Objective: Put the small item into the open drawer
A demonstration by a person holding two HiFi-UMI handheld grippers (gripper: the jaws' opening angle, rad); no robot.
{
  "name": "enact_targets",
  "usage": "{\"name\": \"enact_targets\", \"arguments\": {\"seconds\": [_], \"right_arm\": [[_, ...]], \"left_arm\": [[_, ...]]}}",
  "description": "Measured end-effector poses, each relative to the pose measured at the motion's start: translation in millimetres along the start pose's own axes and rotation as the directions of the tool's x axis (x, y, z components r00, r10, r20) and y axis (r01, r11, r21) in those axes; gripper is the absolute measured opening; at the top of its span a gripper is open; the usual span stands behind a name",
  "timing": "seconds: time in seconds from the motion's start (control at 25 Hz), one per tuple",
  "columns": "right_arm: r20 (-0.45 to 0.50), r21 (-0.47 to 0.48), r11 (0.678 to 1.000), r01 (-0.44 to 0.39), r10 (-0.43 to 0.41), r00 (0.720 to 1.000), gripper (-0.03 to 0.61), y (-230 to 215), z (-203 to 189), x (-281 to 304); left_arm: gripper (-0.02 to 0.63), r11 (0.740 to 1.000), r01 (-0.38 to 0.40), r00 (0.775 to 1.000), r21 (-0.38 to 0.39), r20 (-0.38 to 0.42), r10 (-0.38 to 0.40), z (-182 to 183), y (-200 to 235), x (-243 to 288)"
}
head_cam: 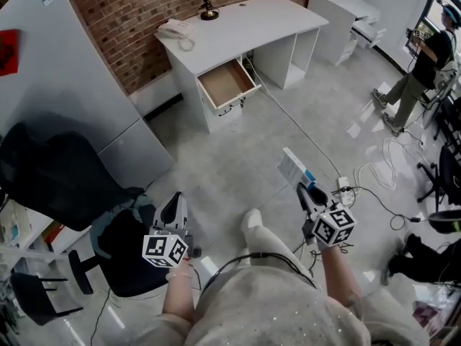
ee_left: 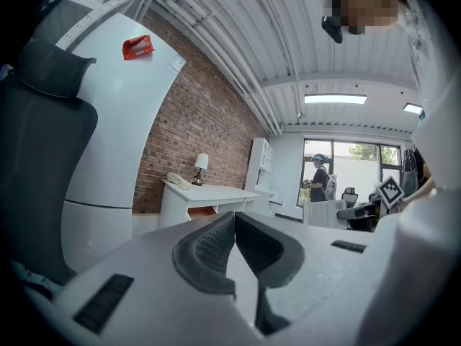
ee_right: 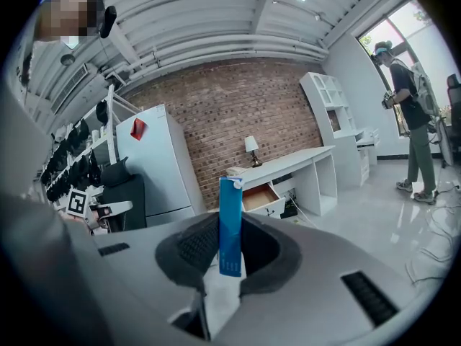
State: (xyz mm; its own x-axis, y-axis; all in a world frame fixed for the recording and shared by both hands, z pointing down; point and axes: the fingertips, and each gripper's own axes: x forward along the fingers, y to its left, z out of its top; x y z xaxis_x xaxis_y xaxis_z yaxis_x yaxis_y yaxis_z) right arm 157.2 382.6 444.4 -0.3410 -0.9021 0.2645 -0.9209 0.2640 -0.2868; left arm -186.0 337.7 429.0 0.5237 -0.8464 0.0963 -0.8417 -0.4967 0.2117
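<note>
1. The desk (head_cam: 245,27) stands far ahead of both pairs of fingers, across the floor.
2. Its drawer (head_cam: 227,83) is open and looks bare, so the drop isn't done yet.
3. Left gripper (ee_left: 234,245): fingers together, nothing between them.
4. Right gripper (ee_right: 230,254): fingers partly closed, clamping the blue box (ee_right: 230,225) upright. The pickup is done; the carry and release are left.

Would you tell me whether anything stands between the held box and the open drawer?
Nothing visible does: only bare floor, with a thin cable lying on it, separates the box in the right claw from the drawer.
</note>
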Motion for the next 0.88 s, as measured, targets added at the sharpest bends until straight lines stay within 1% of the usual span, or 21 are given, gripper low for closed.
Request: {"name": "enact_targets", "arguments": {"seconds": [0.12, 0.28, 0.48, 0.64, 0.88], "right_arm": [[-0.023, 0.002, 1.000, -0.008, 0.008, 1.000, 0.072, -3.7, -2.7, 15.2], [-0.027, 0.009, 1.000, -0.013, 0.014, 1.000, 0.072, -11.5, -0.8, 46.3], [-0.014, -0.001, 1.000, -0.023, 0.023, 1.000, 0.072, -23.2, 16.4, 96.4], [-0.035, -0.007, 0.999, -0.041, 0.040, 0.999, 0.073, -29.6, 24.4, 137.2], [-0.052, -0.002, 0.999, -0.048, 0.048, 0.997, 0.074, -43.4, 42.2, 187.0]], "left_arm": [[0.006, 1.000, -0.012, 1.000, 0.002, 0.003, 0.012, 2.2, 10.4, 10.5], [0.006, 1.000, -0.028, 1.000, 0.015, 0.004, 0.028, 7.1, 28.4, 27.4], [0.006, 0.998, -0.054, 0.999, 0.043, 0.000, 0.054, 16.8, 55.4, 56.4], [0.006, 0.996, -0.078, 0.997, 0.042, -0.002, 0.078, 24.0, 79.9, 85.8], [0.006, 0.996, -0.077, 0.997, 0.034, -0.018, 0.078, 30.8, 100.2, 134.0]]}}
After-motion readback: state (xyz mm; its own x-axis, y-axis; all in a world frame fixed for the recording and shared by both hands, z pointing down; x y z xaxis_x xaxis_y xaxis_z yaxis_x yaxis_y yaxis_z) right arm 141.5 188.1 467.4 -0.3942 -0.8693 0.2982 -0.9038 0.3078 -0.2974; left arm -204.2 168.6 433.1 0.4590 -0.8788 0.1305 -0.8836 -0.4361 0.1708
